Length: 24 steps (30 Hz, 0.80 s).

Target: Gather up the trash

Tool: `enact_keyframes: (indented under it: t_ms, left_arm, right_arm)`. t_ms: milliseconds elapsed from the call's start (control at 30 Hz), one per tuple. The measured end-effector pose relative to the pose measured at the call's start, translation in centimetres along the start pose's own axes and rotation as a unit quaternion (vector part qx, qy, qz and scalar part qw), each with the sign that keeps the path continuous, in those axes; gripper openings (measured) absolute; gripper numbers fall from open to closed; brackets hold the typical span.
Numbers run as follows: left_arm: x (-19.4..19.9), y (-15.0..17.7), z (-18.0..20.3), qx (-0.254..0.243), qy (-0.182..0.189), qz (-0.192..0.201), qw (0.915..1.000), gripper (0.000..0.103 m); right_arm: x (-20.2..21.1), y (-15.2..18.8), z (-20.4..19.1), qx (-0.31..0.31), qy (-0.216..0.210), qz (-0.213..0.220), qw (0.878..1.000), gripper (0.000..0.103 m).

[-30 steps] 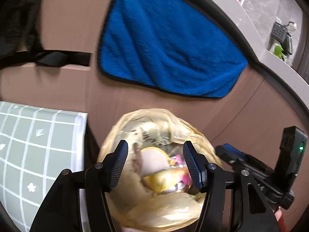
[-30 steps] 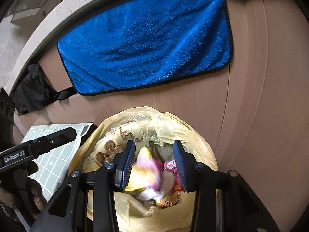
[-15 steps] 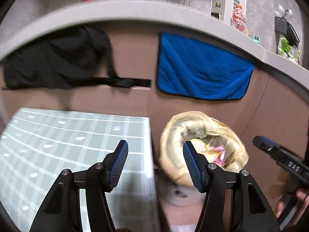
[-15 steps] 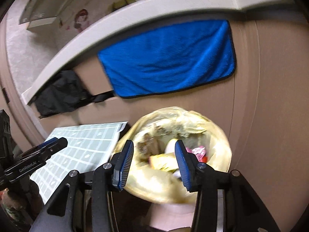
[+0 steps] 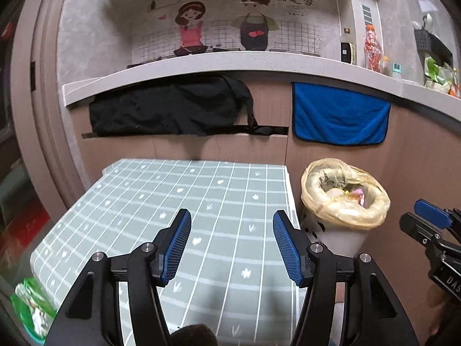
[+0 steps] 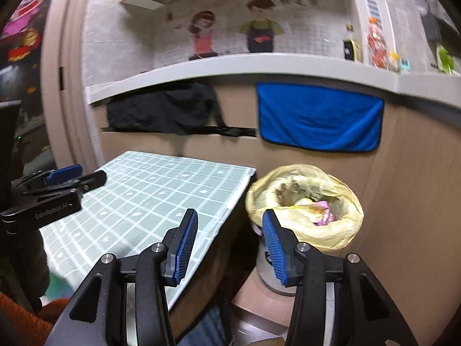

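A white bin lined with a yellow bag [image 5: 343, 216] [image 6: 340, 230] stands on the floor right of the table, holding pink and yellow wrappers [image 5: 357, 194] [image 6: 319, 213]. My left gripper [image 5: 230, 216] is open over the green checked tablecloth [image 5: 201, 201] with nothing between its fingers. My right gripper [image 6: 230, 214] is open and bare, hovering over the gap between the table edge and the bin. Each gripper shows in the other's view, the right one [image 5: 415, 219] beside the bin and the left one [image 6: 86, 177] over the cloth [image 6: 149, 196]. A green packet [image 5: 31, 302] lies at the table's near left corner.
Behind the table runs a cabinet front under a grey counter [image 5: 230, 60]. A blue towel [image 5: 340, 115] and a black cloth [image 5: 170, 109] hang on the cabinet. Bottles and a rack stand on the counter at the far right. A door frame rises at the left.
Both grippers pulled back from over the bin and swung left toward the table. The pink and yellow wrapper that was between the right fingers now lies in the bin, and the right jaws widened.
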<state>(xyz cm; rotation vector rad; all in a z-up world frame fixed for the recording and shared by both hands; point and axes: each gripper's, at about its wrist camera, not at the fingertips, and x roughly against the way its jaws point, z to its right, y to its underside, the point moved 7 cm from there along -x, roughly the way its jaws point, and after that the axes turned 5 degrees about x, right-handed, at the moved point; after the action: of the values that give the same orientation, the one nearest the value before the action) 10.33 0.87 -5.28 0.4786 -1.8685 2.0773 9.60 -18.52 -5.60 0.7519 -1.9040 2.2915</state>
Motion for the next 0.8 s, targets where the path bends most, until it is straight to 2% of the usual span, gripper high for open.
enact_keyframes:
  t_ms: [200,333,800]
  left_arm:
    - [3.8,2.4,-0.9,0.008,0.011,0.006,0.9999,0.06]
    - [5.2,2.6,-1.6,0.018,0.008,0.018,0.9996,0.06]
    - [6.7,2.5,-2.2,0.025,0.017,0.03,0.9991,0.06]
  right_arm:
    - [1.8,0.7,-3.0,0.012,-0.003,0.012,1.0,0.045]
    - [2.3,1.3,-3.9,0.011,-0.008,0.008,1.0,0.045]
    - [3.5,1.6,-4.0,0.007,-0.004,0.018,1.0,0.045]
